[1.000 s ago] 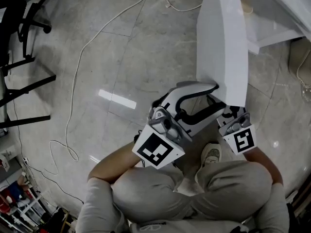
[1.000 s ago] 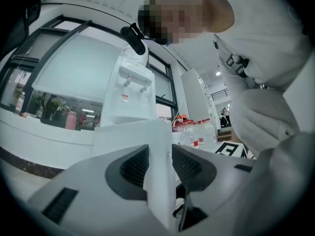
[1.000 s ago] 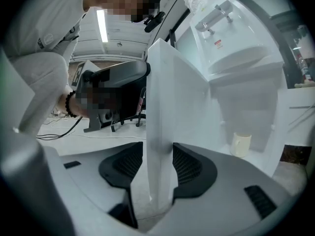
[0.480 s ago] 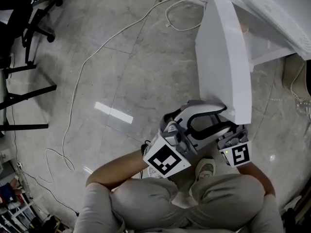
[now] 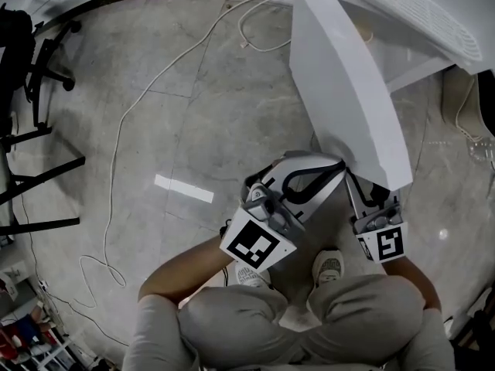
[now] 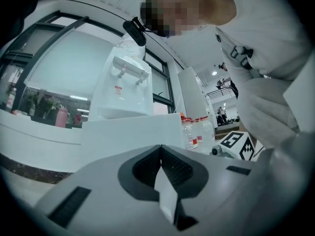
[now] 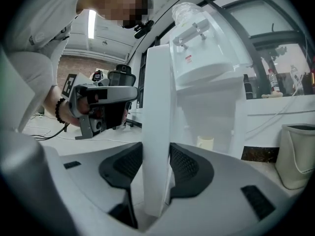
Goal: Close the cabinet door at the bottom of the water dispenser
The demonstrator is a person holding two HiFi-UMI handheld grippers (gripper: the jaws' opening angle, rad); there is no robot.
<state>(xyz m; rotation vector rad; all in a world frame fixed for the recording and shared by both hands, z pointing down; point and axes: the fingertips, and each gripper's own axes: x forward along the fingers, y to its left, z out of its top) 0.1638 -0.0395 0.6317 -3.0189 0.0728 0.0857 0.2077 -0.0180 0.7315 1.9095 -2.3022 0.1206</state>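
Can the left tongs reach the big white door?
Probably yes. The left tongs, which have just closed with nothing between them, point at the flat white cabinet door close ahead, and nothing stands in between. The right tongs already pinch its edge.

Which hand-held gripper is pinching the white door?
The right hand-held gripper: its jaws clamp the edge of the cabinet door. The left hand-held gripper has just closed on nothing.

You kneel on a glossy grey stone-tiled floor (image 5: 193, 91); a thin white cable (image 5: 117, 141) trails across it, black office chairs (image 5: 35, 56) at your left.
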